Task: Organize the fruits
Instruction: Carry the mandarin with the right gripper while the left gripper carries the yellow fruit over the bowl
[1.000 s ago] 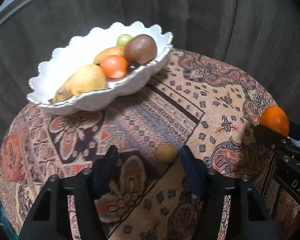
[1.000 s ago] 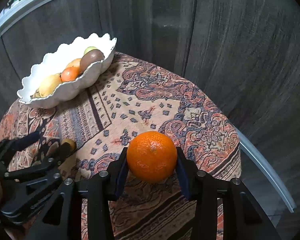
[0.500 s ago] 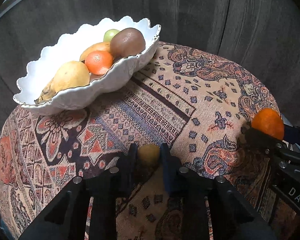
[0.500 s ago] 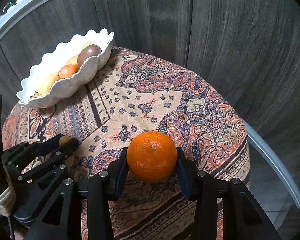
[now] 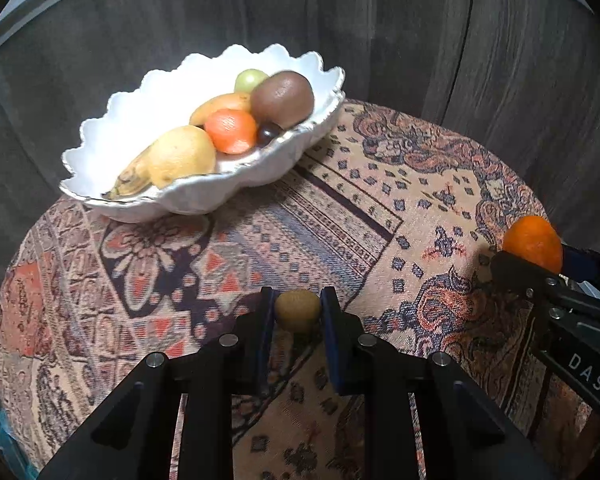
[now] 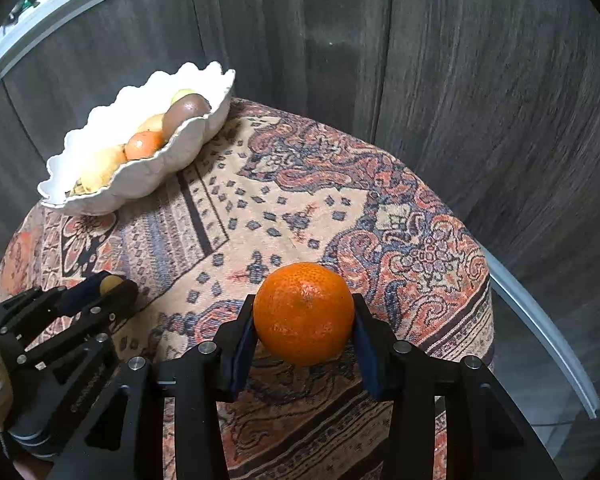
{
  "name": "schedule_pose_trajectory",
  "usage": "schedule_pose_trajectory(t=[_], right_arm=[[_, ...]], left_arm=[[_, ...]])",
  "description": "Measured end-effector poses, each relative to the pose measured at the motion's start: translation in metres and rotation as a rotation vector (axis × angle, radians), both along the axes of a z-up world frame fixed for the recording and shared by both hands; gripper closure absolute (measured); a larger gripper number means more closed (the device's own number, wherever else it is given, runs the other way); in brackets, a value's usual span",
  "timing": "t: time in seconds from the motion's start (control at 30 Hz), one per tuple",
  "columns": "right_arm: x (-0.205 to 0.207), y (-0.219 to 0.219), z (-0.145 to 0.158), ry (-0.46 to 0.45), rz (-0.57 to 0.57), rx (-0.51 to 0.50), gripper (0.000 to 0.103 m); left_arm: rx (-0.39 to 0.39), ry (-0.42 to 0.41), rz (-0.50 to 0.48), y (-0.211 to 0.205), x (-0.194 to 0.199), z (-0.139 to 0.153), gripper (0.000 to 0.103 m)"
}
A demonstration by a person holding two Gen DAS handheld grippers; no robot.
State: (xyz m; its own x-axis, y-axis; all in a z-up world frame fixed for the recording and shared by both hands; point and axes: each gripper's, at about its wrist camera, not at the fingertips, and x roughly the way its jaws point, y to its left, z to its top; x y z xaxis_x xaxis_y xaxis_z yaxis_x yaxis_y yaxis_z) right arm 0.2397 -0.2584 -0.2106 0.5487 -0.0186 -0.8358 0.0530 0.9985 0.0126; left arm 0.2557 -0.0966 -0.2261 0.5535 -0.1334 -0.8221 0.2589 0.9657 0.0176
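Note:
My left gripper (image 5: 297, 312) is shut on a small olive-brown fruit (image 5: 298, 310), held just above the patterned tablecloth (image 5: 380, 216). The same fruit (image 6: 111, 283) peeks out between the left fingers in the right wrist view. My right gripper (image 6: 304, 320) is shut on an orange mandarin (image 6: 304, 312), which also shows at the right edge of the left wrist view as the mandarin (image 5: 533, 242). A white scalloped bowl (image 5: 100, 152) stands at the far left of the table, holding a kiwi (image 5: 282, 98), a small orange fruit (image 5: 231, 130), a yellow pear (image 5: 182, 156), a banana, a green fruit and a dark grape.
The round table's cloth drops away at the edges on every side. Dark wood-grain panels (image 6: 480, 80) stand behind the table. A pale curved rail (image 6: 540, 332) runs past the table's right edge. Bare cloth lies between the bowl (image 6: 132, 184) and both grippers.
My left gripper went from open around the small olive-brown fruit to shut on it, then lifted slightly. The right gripper kept still with the mandarin.

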Motion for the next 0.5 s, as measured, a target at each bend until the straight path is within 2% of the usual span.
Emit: schedule_pose_trajectory(t=[0.33, 0.5], right_arm=[[0.004, 0.032, 0.026, -0.039, 0.058, -0.028, 0.058], [0.016, 0.052, 0.048, -0.077, 0.091, -0.042, 0.058]], left_arm=[[-0.007, -0.049, 0.049, 0.041, 0.002, 0.036, 0.080], [-0.022, -0.075, 0.079, 0.060, 0.010, 0.054, 0.079]])
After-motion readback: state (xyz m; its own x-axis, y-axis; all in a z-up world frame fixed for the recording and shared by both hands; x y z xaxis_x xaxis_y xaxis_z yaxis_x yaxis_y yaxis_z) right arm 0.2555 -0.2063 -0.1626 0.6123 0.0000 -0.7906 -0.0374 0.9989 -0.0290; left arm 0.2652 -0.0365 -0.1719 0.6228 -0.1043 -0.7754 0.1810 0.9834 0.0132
